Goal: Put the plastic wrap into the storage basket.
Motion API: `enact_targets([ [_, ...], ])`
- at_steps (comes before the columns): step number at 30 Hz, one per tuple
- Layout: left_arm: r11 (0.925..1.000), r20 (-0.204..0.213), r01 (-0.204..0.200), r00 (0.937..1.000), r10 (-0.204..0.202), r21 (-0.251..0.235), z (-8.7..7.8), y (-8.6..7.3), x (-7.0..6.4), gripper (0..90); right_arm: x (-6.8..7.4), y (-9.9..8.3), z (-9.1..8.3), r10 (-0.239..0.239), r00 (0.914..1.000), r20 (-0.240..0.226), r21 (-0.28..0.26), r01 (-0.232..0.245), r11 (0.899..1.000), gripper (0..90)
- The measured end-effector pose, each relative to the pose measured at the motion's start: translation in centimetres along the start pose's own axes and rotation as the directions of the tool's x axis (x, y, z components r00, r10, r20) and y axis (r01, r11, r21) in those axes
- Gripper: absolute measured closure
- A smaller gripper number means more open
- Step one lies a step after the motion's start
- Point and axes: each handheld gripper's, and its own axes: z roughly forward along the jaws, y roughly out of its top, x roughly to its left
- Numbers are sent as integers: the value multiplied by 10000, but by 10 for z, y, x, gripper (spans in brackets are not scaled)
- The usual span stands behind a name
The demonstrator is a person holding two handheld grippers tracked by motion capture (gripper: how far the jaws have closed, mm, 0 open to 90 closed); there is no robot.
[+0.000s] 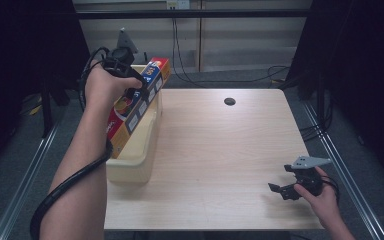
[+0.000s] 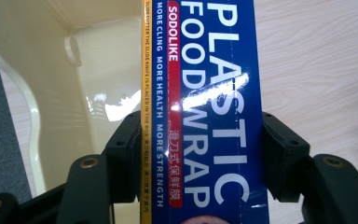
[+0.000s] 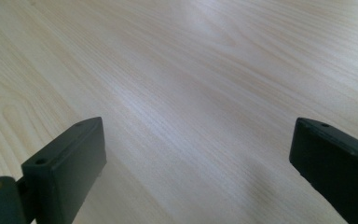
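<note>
**Plastic wrap box held tilted over the cream bin**

The left gripper (image 1: 132,90) pinches a long plastic wrap box (image 1: 139,105) across its width; in the left gripper view its 2 black jaws press against the box's 2 long edges, one on each side of the blue face (image 2: 205,112) printed "PLASTIC FOOD WRAP". The box is tilted over the cream bin (image 1: 130,167), its lower end down at the bin's near left rim and its upper end raised past the bin's far end. The bin stands on the left edge of the wooden table (image 1: 220,150). Its glossy inner wall (image 2: 98,60) shows just beside the box.

The right gripper (image 1: 286,190) is well to the right of the bin, near the table's near right corner, low over the wood. Its 2 jaws are spread wide with bare tabletop (image 3: 191,93) between them.
</note>
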Motion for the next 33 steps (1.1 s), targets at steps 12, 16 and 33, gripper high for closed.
enact_targets([
  [12, 9988, -202, 454, 9987, -457, -165, -8, -7, 14, 408, 0, 0, -1, 35, 10000, 85, 30, -35, 10000, 37],
  [16, 9977, -402, 662, 9970, -668, -169, -9, -9, 19, 408, 0, 0, -1, 48, 10000, 76, 27, -48, 10000, 37],
  [33, 9916, -691, 1285, 9892, -1293, -160, -3, -20, 35, 407, 0, 1, 0, -17, 10000, 14, -60, 17, 10000, 37],
])
